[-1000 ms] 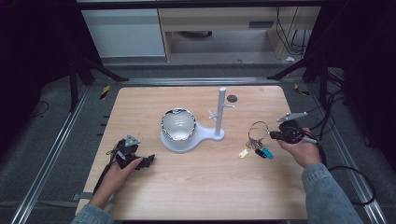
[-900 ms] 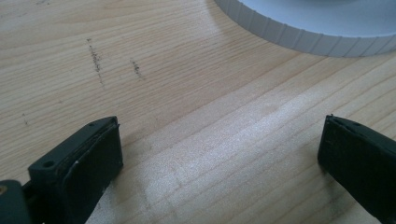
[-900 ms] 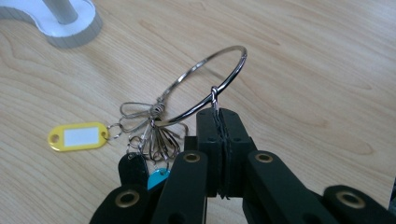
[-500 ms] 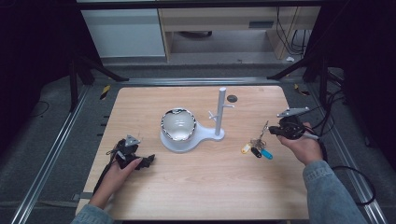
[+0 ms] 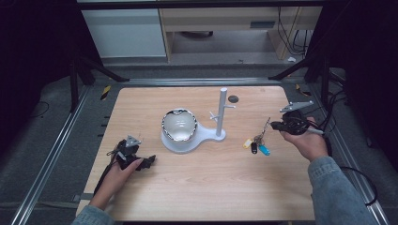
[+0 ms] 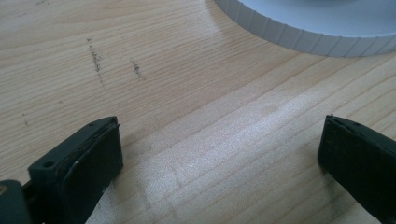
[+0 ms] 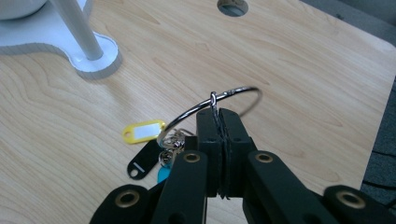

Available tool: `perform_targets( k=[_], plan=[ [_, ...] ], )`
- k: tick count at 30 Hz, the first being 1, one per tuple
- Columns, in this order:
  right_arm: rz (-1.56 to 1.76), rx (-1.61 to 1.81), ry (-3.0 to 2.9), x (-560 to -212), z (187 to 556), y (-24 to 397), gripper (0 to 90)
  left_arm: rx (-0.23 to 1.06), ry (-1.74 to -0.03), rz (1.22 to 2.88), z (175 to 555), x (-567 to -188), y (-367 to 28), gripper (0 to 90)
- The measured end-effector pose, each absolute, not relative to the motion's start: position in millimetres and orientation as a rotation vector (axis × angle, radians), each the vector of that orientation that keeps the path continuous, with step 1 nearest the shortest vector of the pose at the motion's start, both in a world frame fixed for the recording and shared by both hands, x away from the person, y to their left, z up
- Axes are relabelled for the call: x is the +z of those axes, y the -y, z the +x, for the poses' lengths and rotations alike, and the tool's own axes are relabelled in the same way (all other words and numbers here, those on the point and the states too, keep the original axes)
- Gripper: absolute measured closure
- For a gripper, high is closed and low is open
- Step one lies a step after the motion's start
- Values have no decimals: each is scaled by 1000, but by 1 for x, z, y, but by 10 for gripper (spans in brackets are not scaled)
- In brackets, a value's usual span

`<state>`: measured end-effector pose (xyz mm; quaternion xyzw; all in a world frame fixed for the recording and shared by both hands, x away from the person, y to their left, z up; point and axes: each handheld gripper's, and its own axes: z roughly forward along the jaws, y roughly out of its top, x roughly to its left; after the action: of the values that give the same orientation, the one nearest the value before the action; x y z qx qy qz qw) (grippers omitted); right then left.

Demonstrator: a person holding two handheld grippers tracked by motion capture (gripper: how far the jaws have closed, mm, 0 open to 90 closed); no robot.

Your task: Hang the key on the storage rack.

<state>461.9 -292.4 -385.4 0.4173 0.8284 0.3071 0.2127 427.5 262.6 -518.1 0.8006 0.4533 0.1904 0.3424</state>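
Note:
My right gripper (image 5: 276,125) is shut on a large metal key ring (image 7: 233,95), pinching the wire near its clasp (image 7: 218,114). The ring is raised off the wooden table (image 5: 197,187). From it hang a yellow tag (image 7: 142,131), a black tag (image 7: 144,161) and a blue tag (image 7: 163,173), and this bunch of tags (image 5: 256,145) still touches the wood. A white stand (image 5: 187,143) holds a bowl (image 5: 179,125) and an upright post with pegs (image 5: 222,112), left of the ring. My left gripper (image 5: 148,161) rests on the table at front left, its jaws open (image 6: 219,149) with nothing between them, near the stand's ribbed edge (image 6: 299,32).
A round hole (image 5: 233,99) sits in the table behind the post. Metal rails (image 5: 56,154) run along both sides of the table, and a small yellow-and-black object (image 5: 106,92) lies by the left one. Cabinets stand beyond the far edge.
My right gripper has risen with the key ring, pulling the ring upright and drawing the tags slightly toward it. The left gripper has stayed put.

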Motion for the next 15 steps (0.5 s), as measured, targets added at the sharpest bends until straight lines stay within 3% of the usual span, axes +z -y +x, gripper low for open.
perform_targets(
  k=[15],
  plan=[
    [1126,860,-2289,-360,463,292,888,495,-1179,2081,428,-518,-263,0]
  ],
)
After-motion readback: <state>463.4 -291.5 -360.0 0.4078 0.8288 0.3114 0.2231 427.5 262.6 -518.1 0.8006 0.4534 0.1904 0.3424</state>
